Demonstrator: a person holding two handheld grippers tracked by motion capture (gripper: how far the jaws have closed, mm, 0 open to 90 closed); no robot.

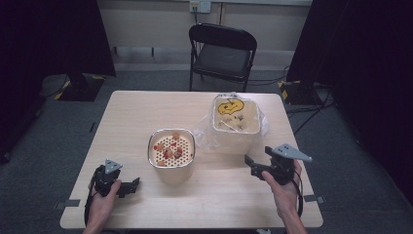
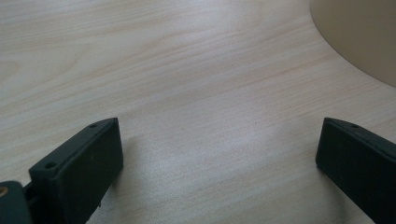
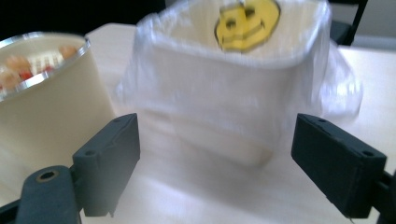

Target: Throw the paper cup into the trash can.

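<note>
A cream round container [image 1: 171, 155] with a shiny metal rim stands mid-table; its perforated top holds several red and orange bits. To its right is a white bin [image 1: 235, 123] lined with a clear plastic bag that bears a yellow smiley face [image 1: 229, 106]. My left gripper [image 1: 129, 186] lies low near the front left edge, open and holding nothing, with its jaws pointing toward the container. In the left gripper view, the left gripper [image 2: 218, 126] has bare wood between its jaws and the container's wall [image 2: 364, 32] at top right. My right gripper [image 1: 253, 164] is open just in front of the bin [image 3: 219, 88]; the container [image 3: 46, 98] is on the left.
The wooden table [image 1: 219, 195] has free room along its front and left side. A black folding chair [image 1: 221, 53] stands behind the far edge. Dark curtains hang at both sides, and cables run across the floor at the right.
</note>
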